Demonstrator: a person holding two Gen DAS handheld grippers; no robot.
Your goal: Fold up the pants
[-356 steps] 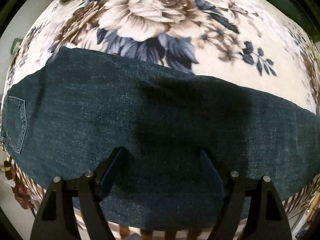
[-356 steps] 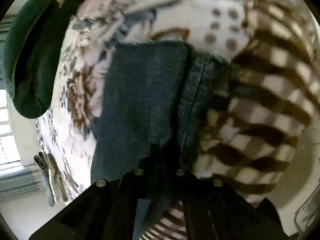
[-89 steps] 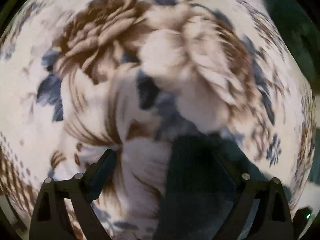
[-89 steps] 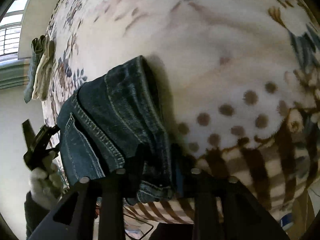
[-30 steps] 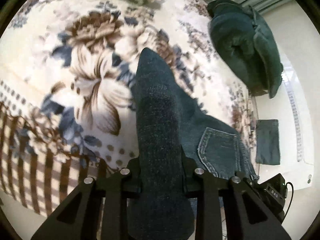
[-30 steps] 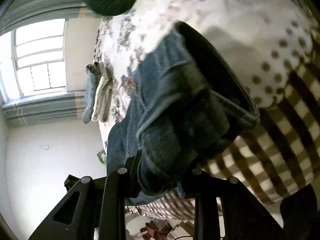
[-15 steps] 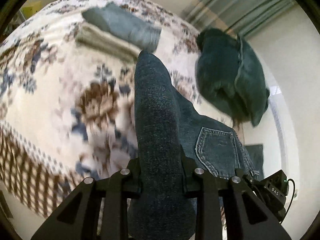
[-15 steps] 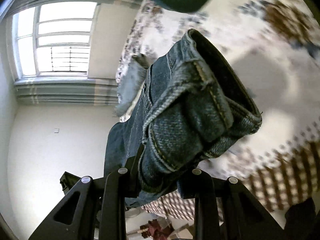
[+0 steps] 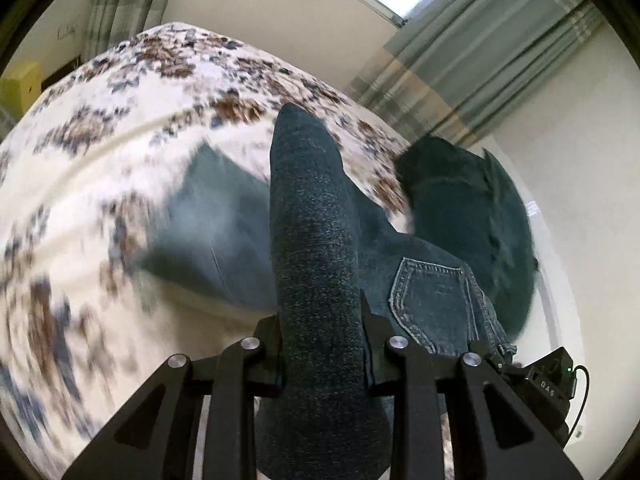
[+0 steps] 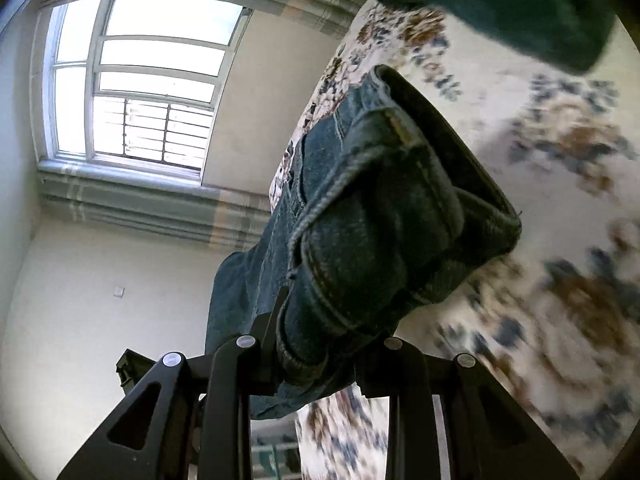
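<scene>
Spanning both tools, pants (image 9: pixel 316 240) lengthwise between; left tool (image 9: pixel 323 344), right tool (image 10: pixel 320 344) each clamping denim.

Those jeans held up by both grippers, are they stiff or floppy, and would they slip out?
Probably floppy: the jeans bunch into a thick wad in the right gripper and sag between the grips. Likely fairly heavy, being dense denim. The left gripper pinches a thick fold, so slipping seems unlikely.
</scene>
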